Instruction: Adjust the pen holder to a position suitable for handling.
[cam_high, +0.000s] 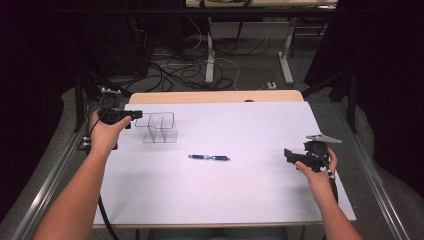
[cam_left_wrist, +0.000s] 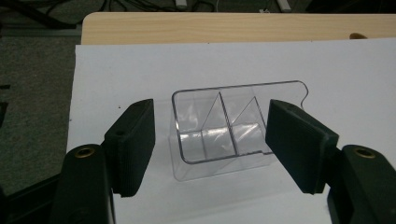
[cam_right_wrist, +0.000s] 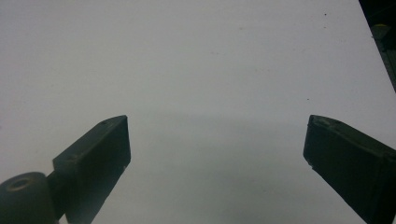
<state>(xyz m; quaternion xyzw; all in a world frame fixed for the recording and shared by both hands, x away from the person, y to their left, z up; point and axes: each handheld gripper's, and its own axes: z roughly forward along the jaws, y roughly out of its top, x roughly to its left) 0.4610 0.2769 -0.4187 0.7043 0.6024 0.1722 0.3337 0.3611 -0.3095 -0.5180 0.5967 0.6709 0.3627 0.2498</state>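
Left tongs (cam_left_wrist: 210, 140) apart just over clear divided tray (cam_left_wrist: 224, 130), right tongs (cam_right_wrist: 215, 163) apart above white counter (cam_high: 240, 190), blue pen (cam_high: 209, 158) mid-counter

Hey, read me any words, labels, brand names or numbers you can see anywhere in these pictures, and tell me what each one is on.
No text can be read.
Pen: any print on its barrel is too small to read.
Clear divided organizer: no label or marking.
White table sheet: blank.
Left gripper and right gripper: no lettering on the jaws.
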